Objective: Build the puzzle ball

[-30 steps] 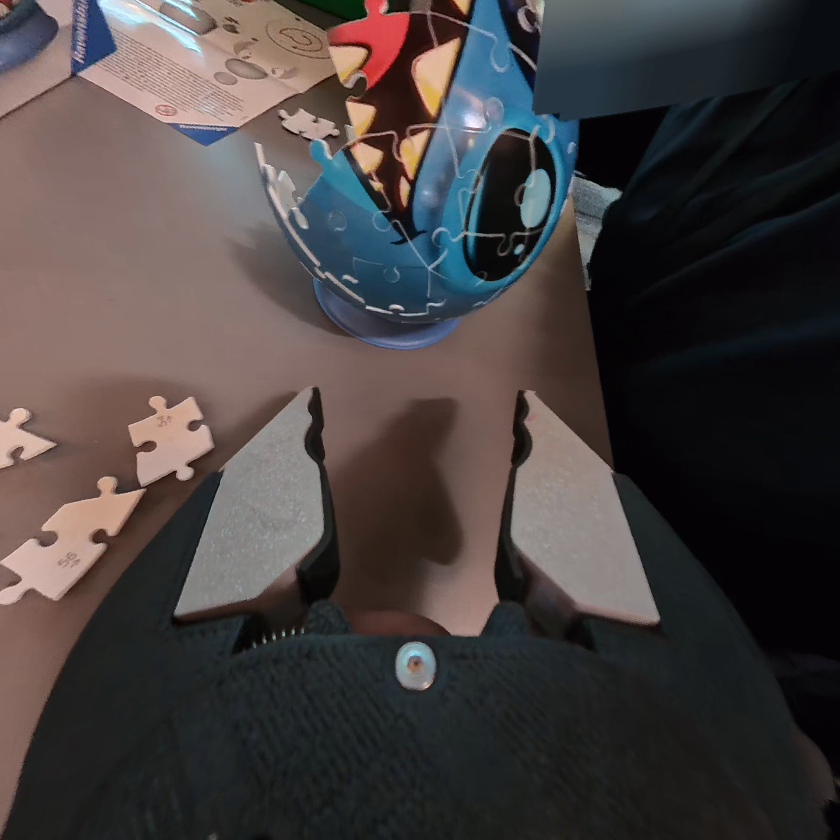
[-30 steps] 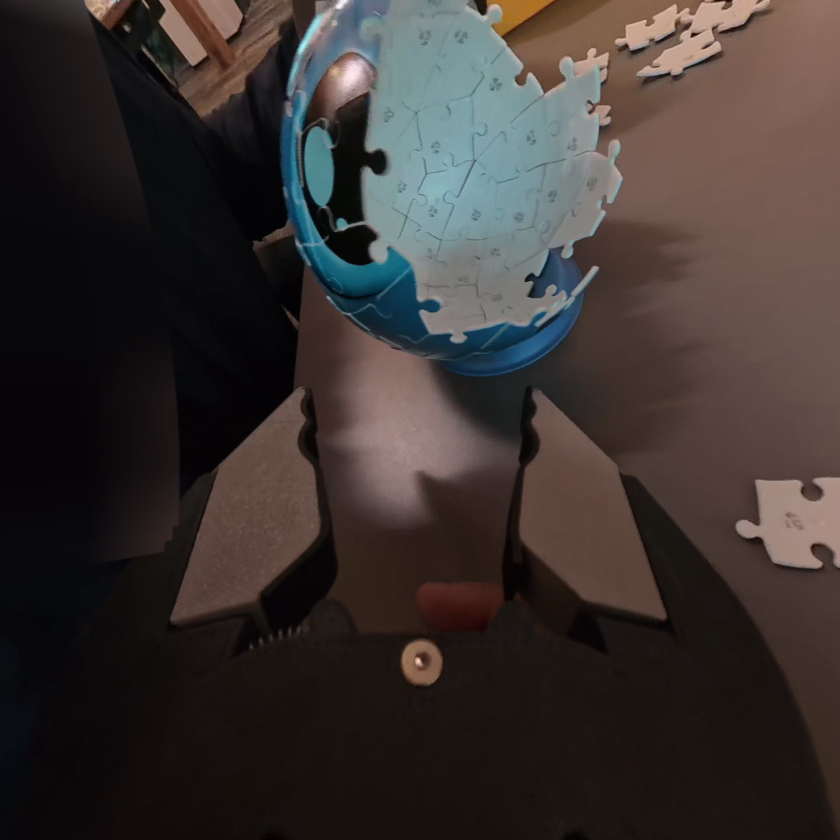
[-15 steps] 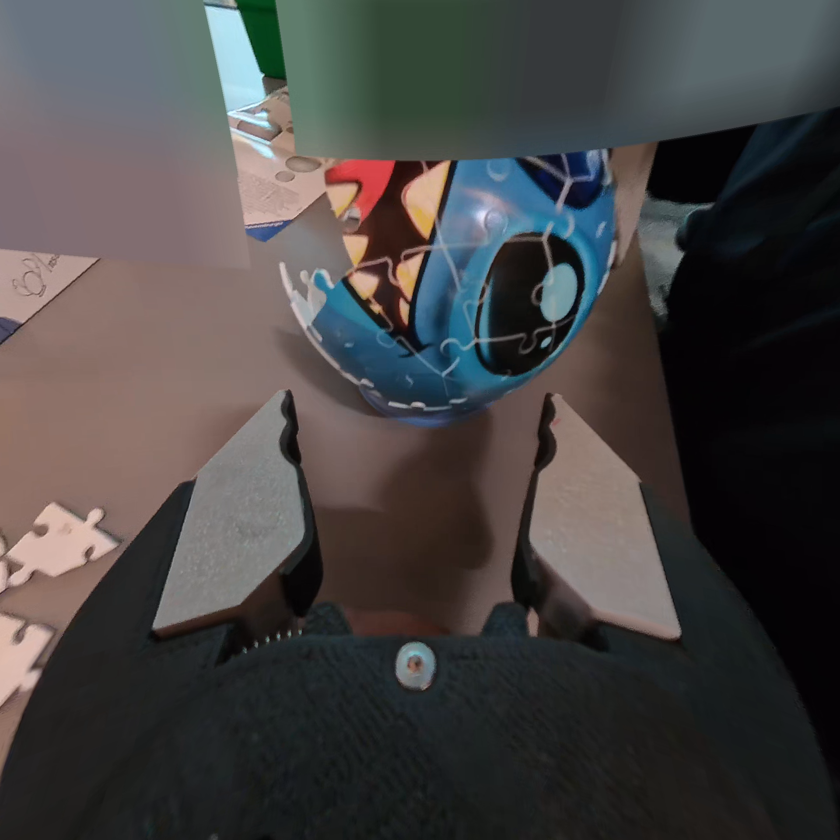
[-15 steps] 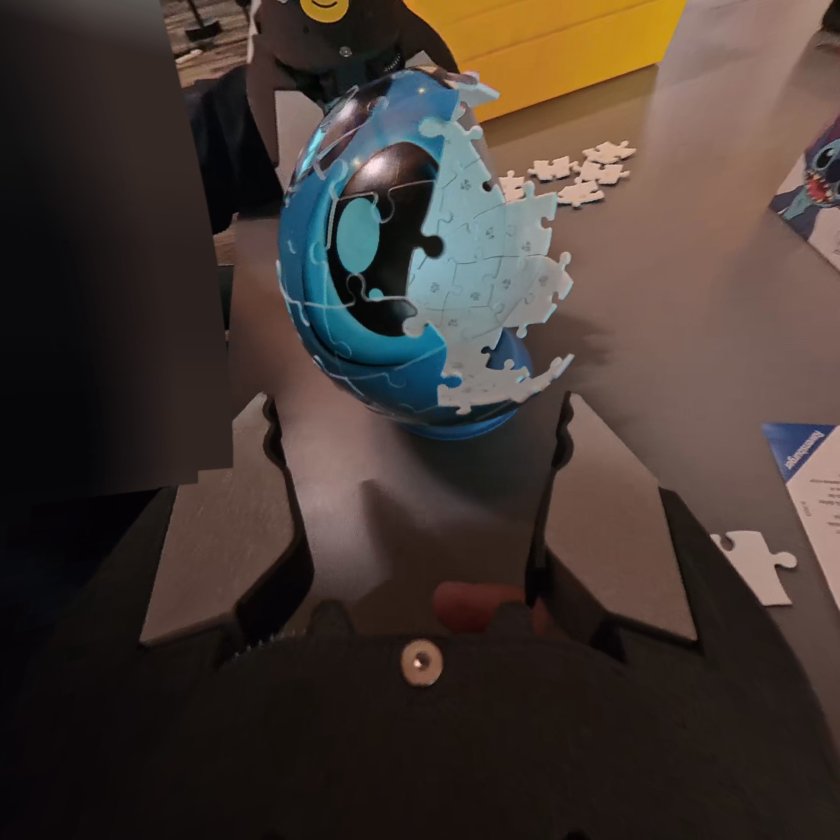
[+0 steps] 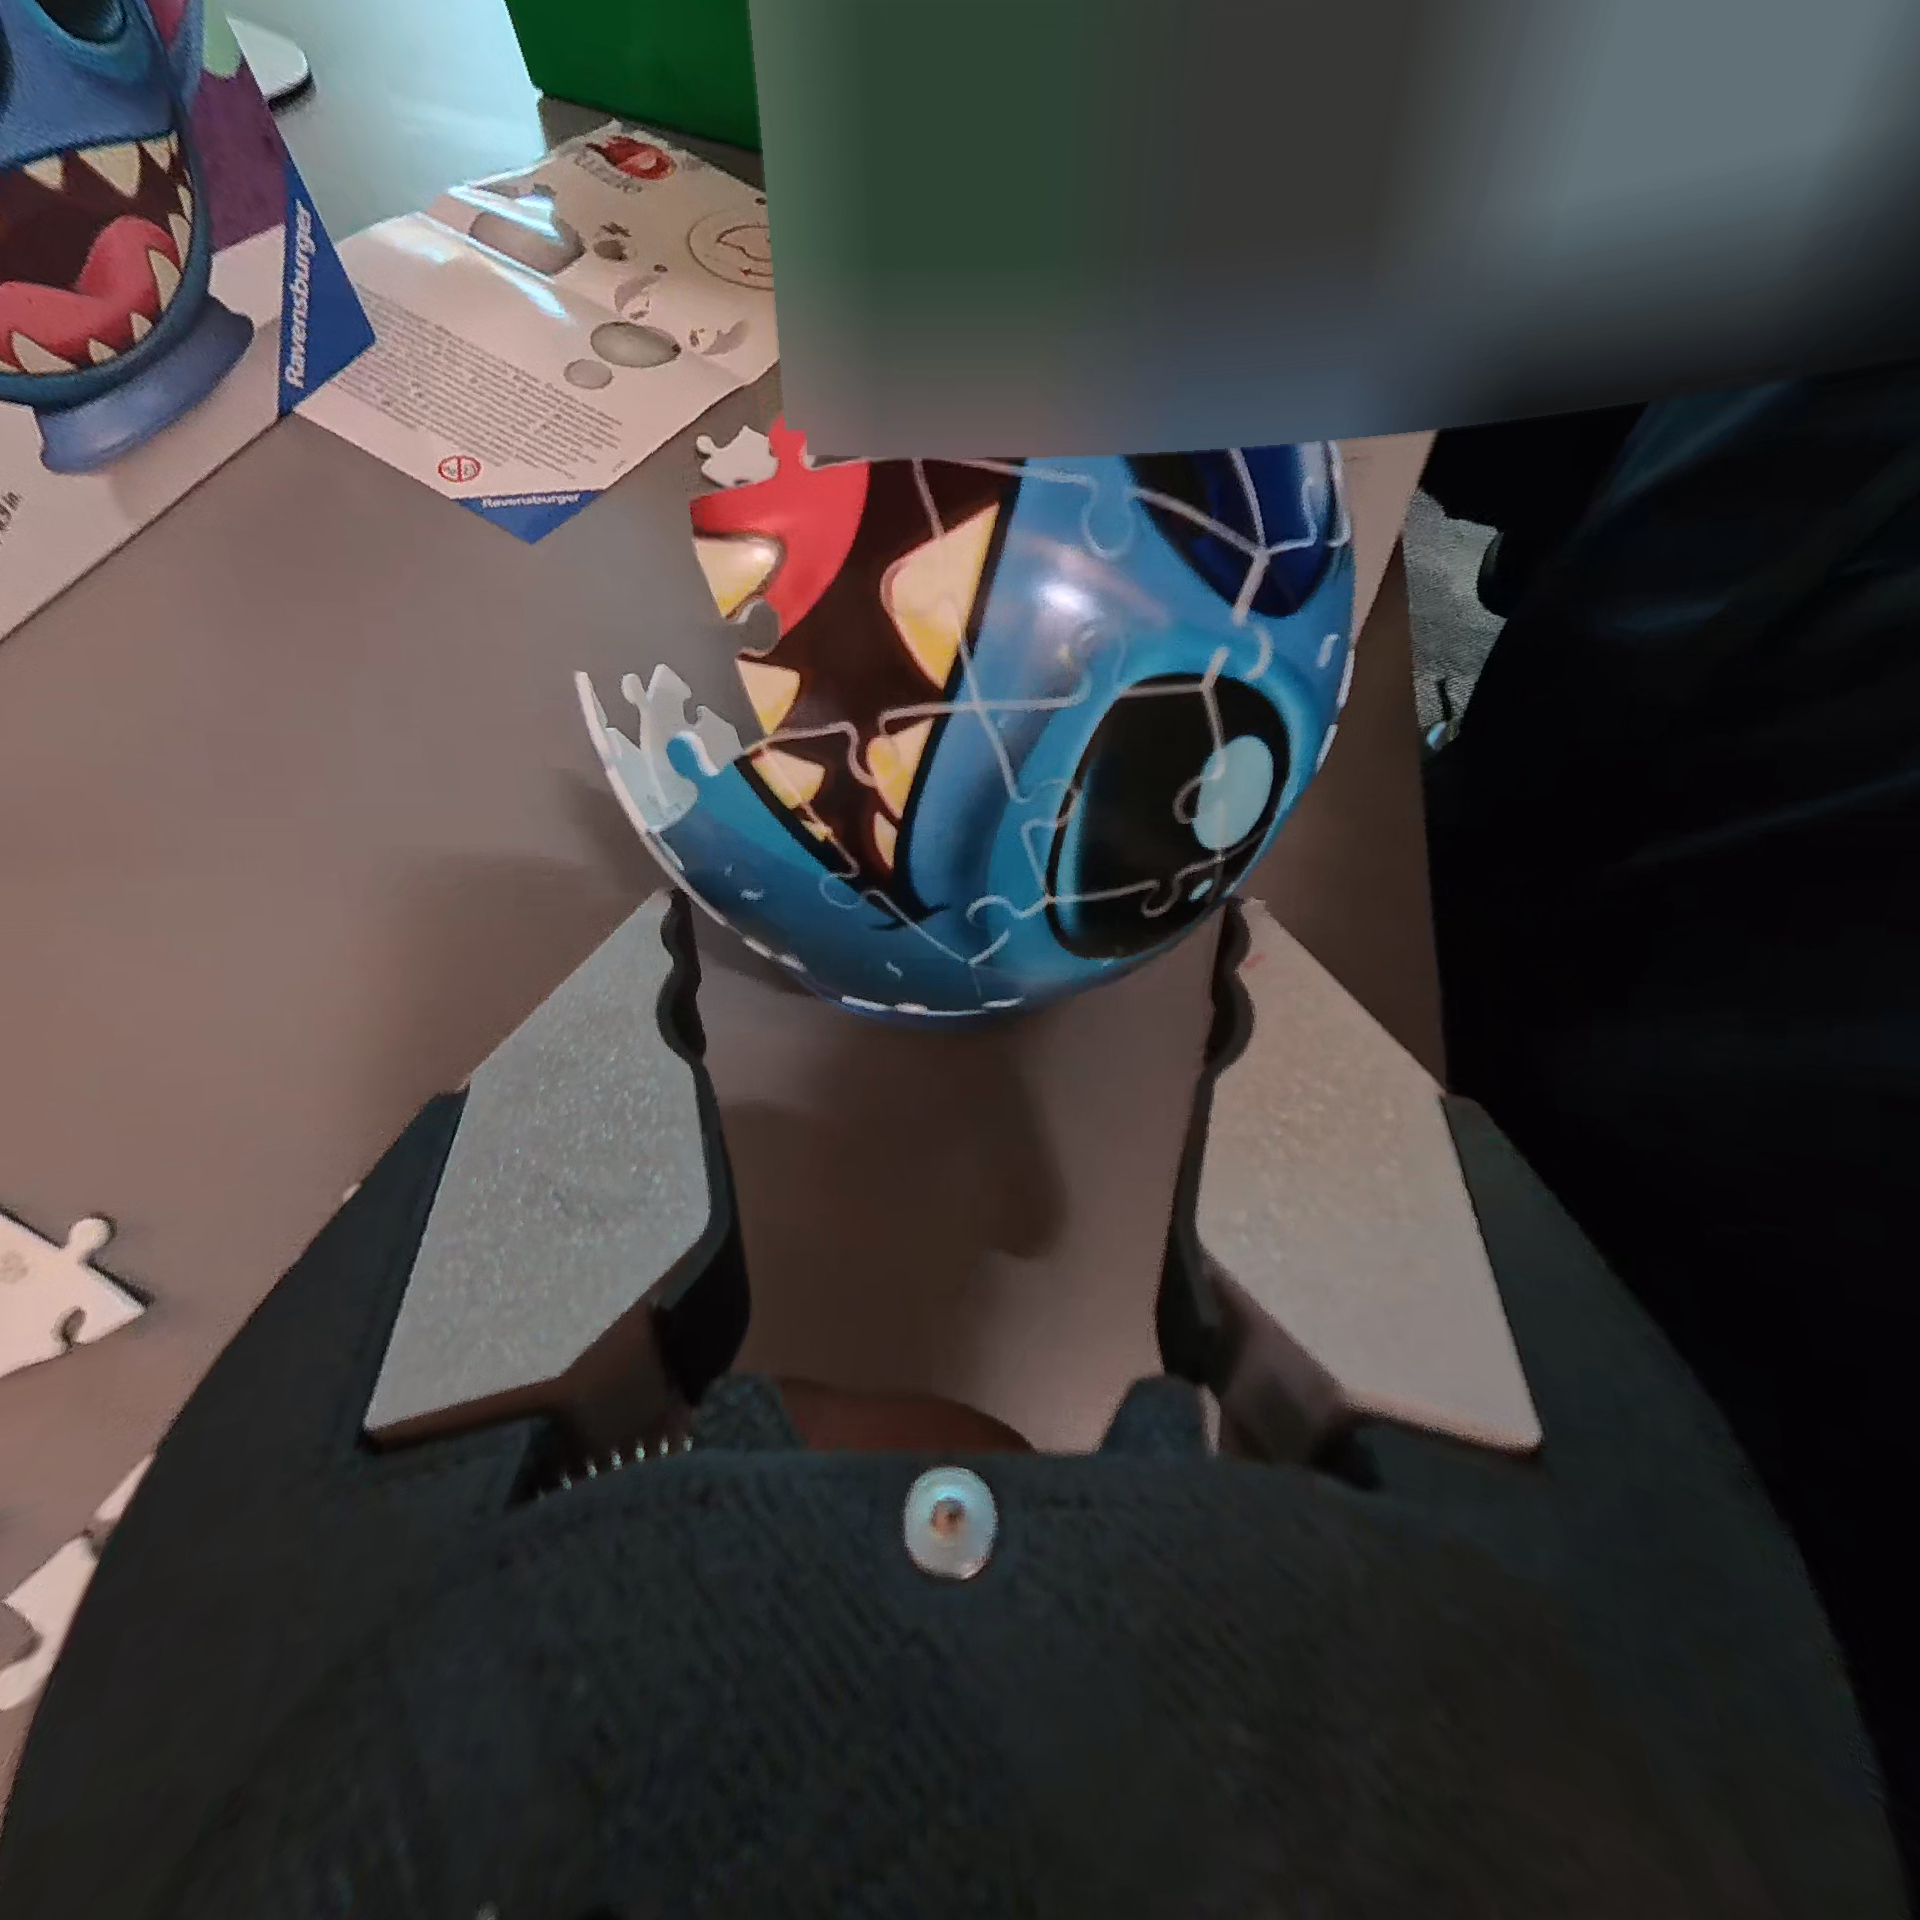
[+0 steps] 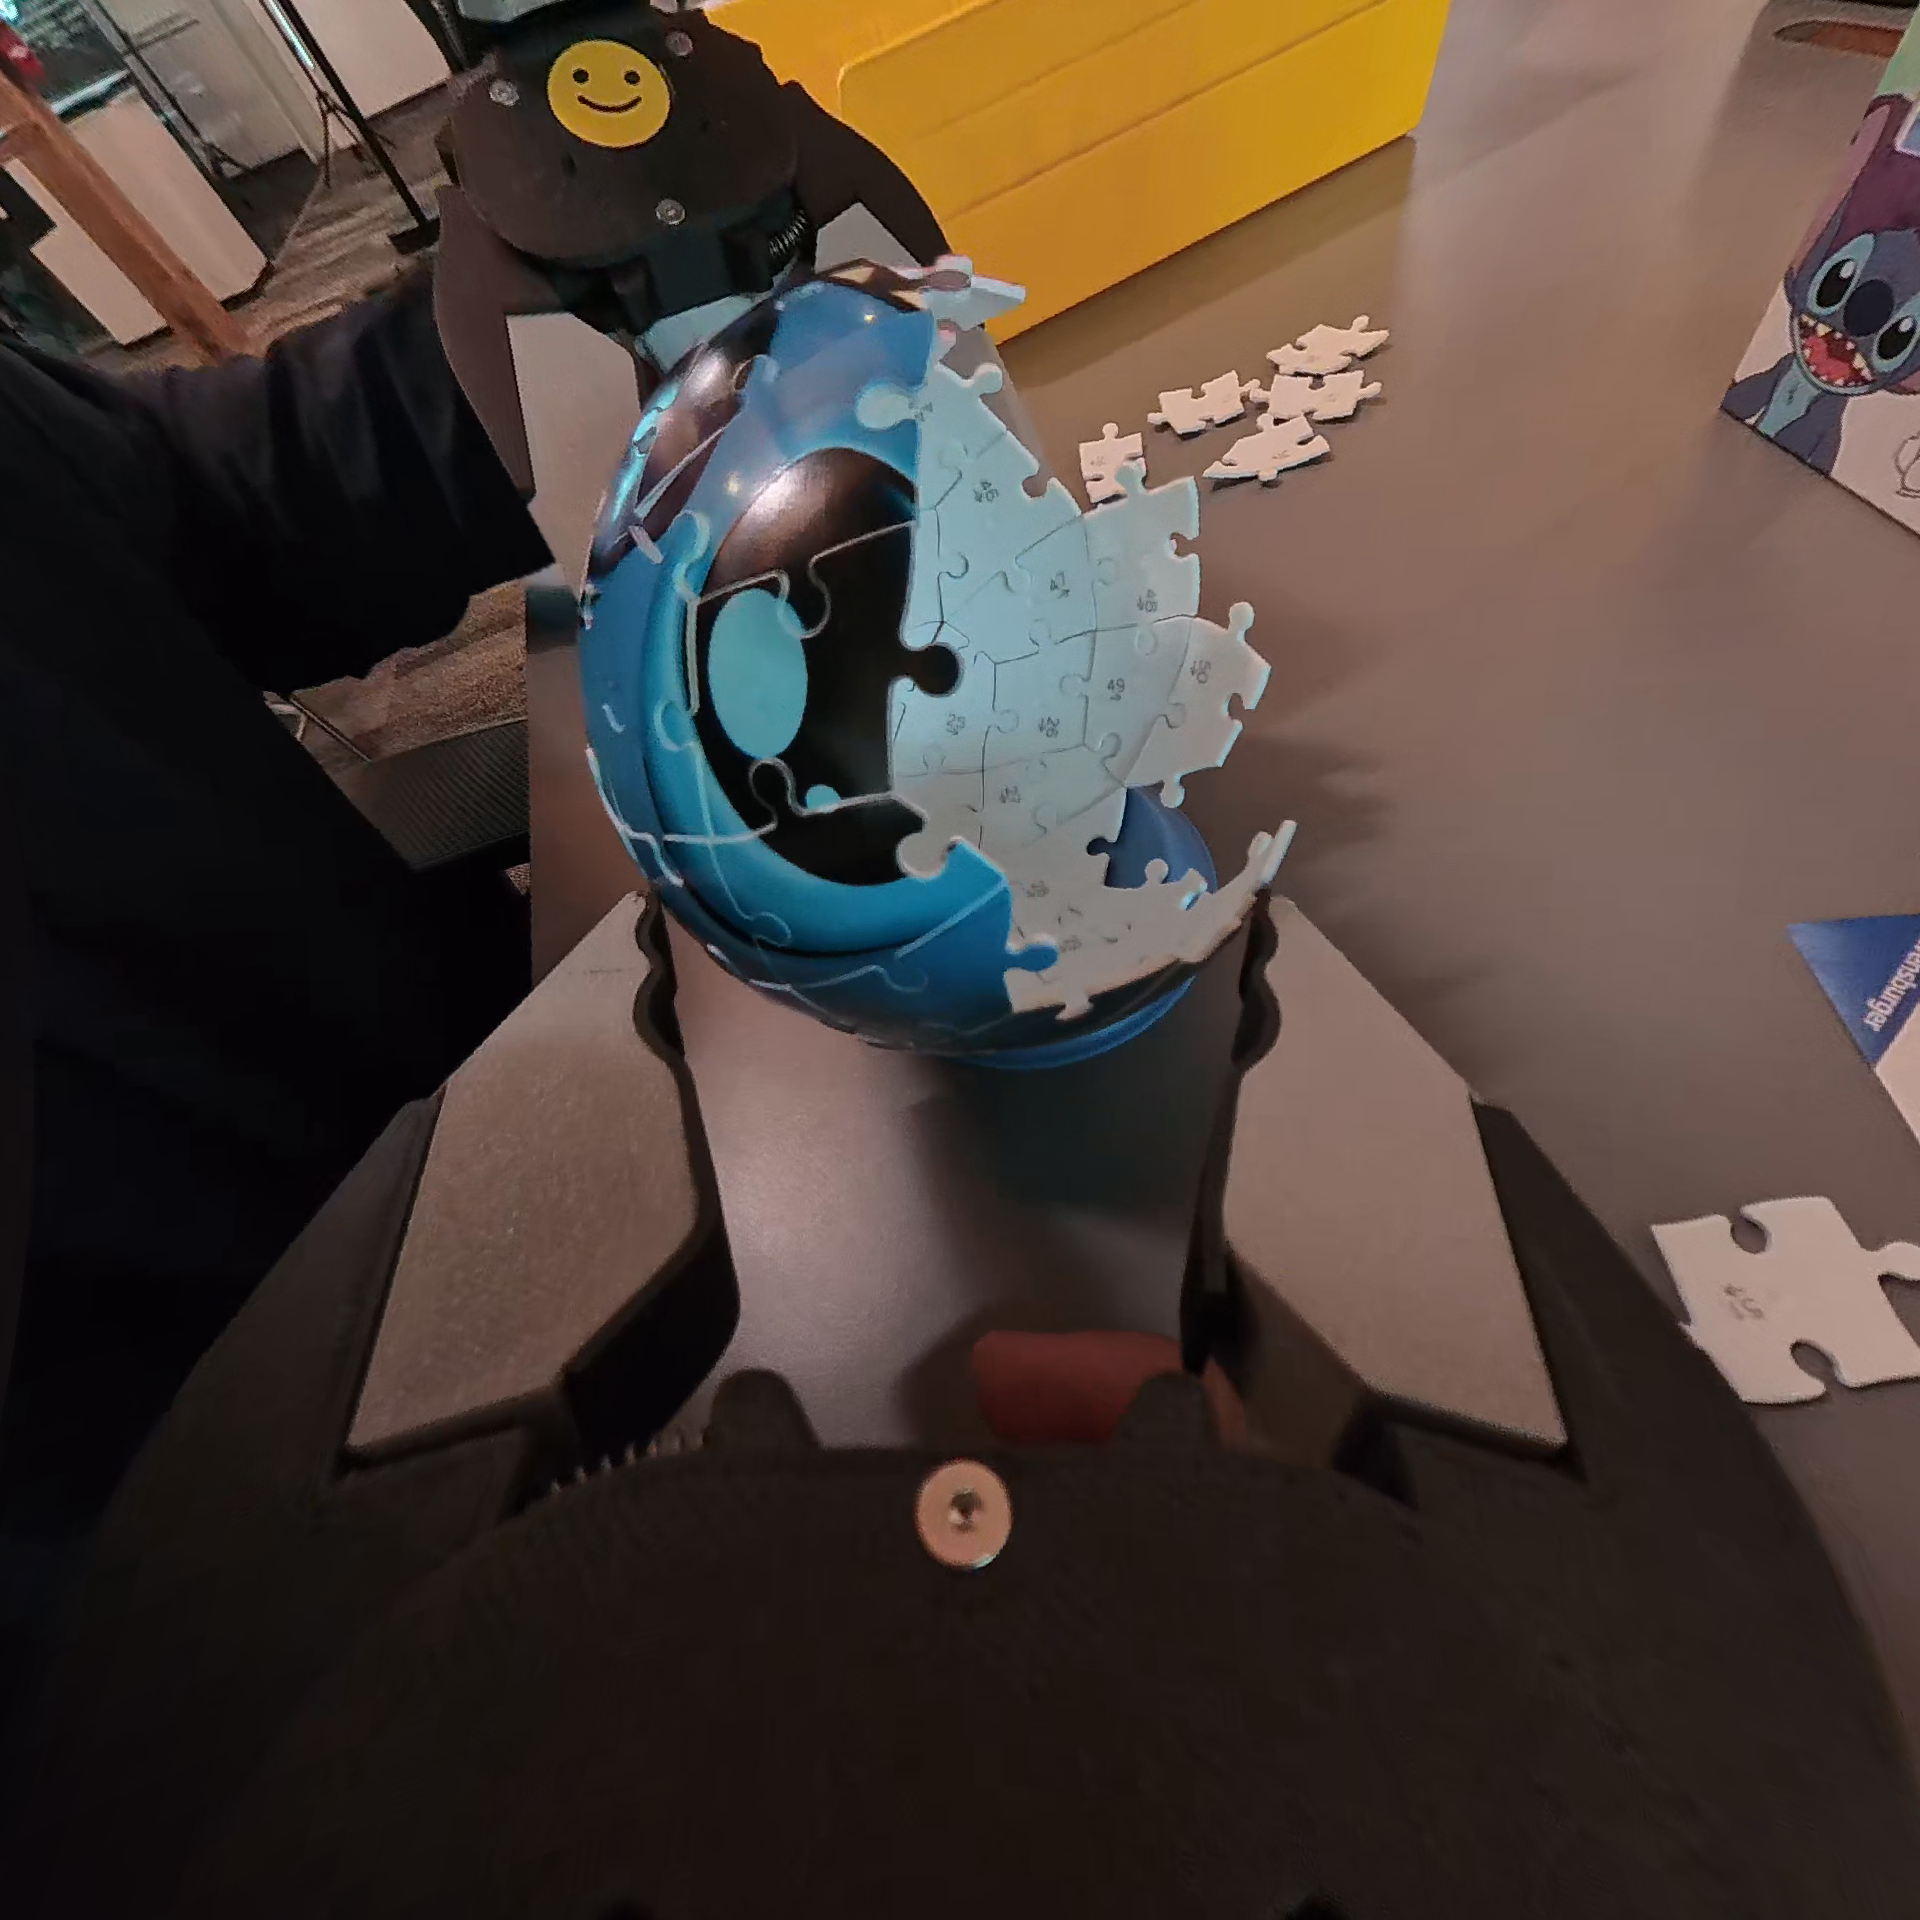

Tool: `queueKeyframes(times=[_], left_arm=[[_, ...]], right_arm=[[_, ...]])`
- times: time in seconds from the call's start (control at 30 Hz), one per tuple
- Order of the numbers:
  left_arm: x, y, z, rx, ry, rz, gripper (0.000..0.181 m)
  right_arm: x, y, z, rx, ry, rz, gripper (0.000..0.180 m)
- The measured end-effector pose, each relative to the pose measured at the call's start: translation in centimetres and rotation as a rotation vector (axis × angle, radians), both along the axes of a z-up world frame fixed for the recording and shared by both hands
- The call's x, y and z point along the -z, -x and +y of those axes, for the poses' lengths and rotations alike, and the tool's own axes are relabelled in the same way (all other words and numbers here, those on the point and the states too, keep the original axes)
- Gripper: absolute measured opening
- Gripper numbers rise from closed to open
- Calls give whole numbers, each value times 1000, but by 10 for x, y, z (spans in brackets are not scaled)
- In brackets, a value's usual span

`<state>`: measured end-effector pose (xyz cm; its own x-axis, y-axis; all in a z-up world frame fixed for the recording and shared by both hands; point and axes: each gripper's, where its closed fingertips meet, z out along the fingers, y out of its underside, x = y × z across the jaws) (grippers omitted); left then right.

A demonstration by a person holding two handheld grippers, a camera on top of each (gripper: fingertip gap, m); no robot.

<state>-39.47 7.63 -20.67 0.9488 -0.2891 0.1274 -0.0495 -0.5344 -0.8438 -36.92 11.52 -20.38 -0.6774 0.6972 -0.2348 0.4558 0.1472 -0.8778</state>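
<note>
Probably an office or lab, grey table (image 6: 1558,727), yellow crate (image 6: 1122,125), tripod legs (image 6: 343,125)

table (image 6: 1558,727) grey | on it: puzzle ball (image 6: 831,675), loose pieces (image 6: 1278,405), leaflet (image 5: 540,343)

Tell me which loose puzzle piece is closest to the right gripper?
The single white puzzle piece beside the right gripper. The other loose pieces lie clustered beyond the puzzle ball.

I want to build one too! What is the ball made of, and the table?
The ball looks like glossy plastic pieces: light glints on its printed blue side, and the curved pieces keep their shape; their backs are plain pale and matte. The table looks smooth, grey-brown, slightly shiny, maybe laminate; I can't be sure.
</note>
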Motion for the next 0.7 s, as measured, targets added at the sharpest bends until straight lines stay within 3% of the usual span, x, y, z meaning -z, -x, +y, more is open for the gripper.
queueKeyframes(times=[0.7], left_arm=[[-9, -9, -5, -142, 142, -226, 100]], right_arm=[[-6, -1, -7, -15, 136, -136, 110]])
